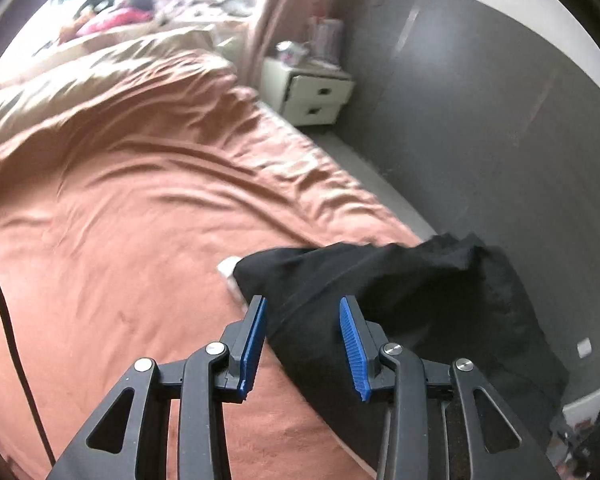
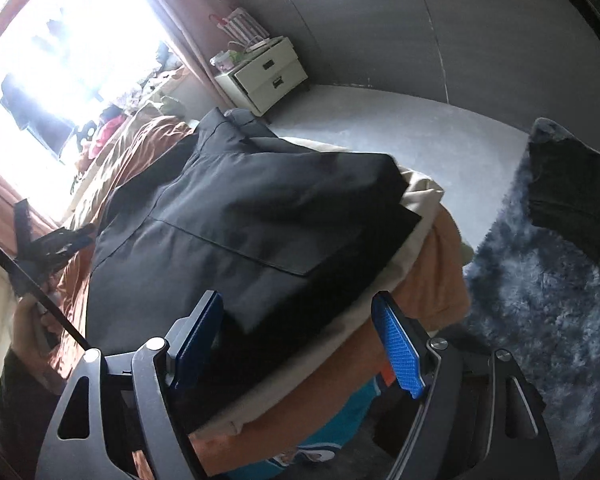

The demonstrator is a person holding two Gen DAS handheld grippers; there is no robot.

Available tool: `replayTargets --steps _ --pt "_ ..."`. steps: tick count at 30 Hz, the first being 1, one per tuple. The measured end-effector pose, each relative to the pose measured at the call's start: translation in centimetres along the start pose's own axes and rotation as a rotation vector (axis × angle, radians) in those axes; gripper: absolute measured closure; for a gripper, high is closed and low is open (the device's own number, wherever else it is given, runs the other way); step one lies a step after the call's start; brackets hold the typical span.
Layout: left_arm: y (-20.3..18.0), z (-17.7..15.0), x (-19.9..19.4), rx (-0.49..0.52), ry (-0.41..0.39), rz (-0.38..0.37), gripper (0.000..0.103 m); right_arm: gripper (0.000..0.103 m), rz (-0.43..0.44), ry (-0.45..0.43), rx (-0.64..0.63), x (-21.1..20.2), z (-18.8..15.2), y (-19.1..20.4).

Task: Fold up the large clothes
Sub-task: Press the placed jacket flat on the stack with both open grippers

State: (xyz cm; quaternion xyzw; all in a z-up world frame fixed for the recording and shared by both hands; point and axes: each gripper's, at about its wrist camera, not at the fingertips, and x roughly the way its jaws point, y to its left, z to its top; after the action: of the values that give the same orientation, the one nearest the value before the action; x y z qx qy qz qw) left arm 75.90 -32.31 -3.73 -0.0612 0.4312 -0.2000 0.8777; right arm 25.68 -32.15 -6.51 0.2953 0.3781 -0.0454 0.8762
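Black garment (image 2: 236,216) lies on the near right corner of the bed (image 1: 132,240), spread over the rust-coloured sheet with one edge hanging past the mattress side, a spot that seems chosen because the flat sheet gives room to lay folds. Its layers already look doubled over, with a straight seam crossing the top panel, so I judge the folding partly done. Left tongs (image 1: 302,344) hover above the garment's near edge with the blue pads apart, holding nothing. Right tongs (image 2: 300,344) sit at the corner, also apart, the cloth showing between them but not pinched. Far off, a white nightstand (image 1: 312,92) stands against the grey wall, and a dark folded piece (image 2: 568,200) rests on the shaggy rug (image 2: 540,300).
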Motion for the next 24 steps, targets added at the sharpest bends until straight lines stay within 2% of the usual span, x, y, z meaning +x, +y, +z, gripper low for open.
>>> replayTargets --steps 3,6,8,10,12,15,18,24 --pt "-2.2 0.4 -0.2 0.079 0.018 -0.044 0.064 0.027 -0.014 -0.009 -0.010 1.0 -0.1 0.1" --pt "-4.8 0.1 1.0 0.173 0.075 -0.091 0.064 0.029 -0.036 -0.016 -0.005 1.6 -0.4 0.1" --pt "-6.2 -0.2 2.5 0.219 0.104 -0.084 0.064 0.037 -0.042 -0.016 0.008 1.5 -0.9 0.2" --pt "-7.2 -0.4 4.5 0.266 0.138 -0.048 0.064 0.038 -0.050 -0.012 0.020 2.2 -0.6 0.5" --pt "-7.6 -0.2 6.2 0.298 0.138 0.001 0.064 0.038 -0.057 -0.021 0.016 2.8 -0.4 1.5" --pt "-7.3 0.7 8.1 0.300 0.135 0.055 0.064 0.038 -0.082 -0.042 0.015 3.4 -0.4 2.7" --pt "-6.9 1.3 7.6 0.295 0.101 0.105 0.064 0.038 -0.105 -0.055 0.008 4.0 -0.6 3.2" --pt "-5.4 1.6 5.0 0.273 0.085 0.132 0.064 0.038 -0.139 -0.074 0.006 4.6 -1.2 3.7"
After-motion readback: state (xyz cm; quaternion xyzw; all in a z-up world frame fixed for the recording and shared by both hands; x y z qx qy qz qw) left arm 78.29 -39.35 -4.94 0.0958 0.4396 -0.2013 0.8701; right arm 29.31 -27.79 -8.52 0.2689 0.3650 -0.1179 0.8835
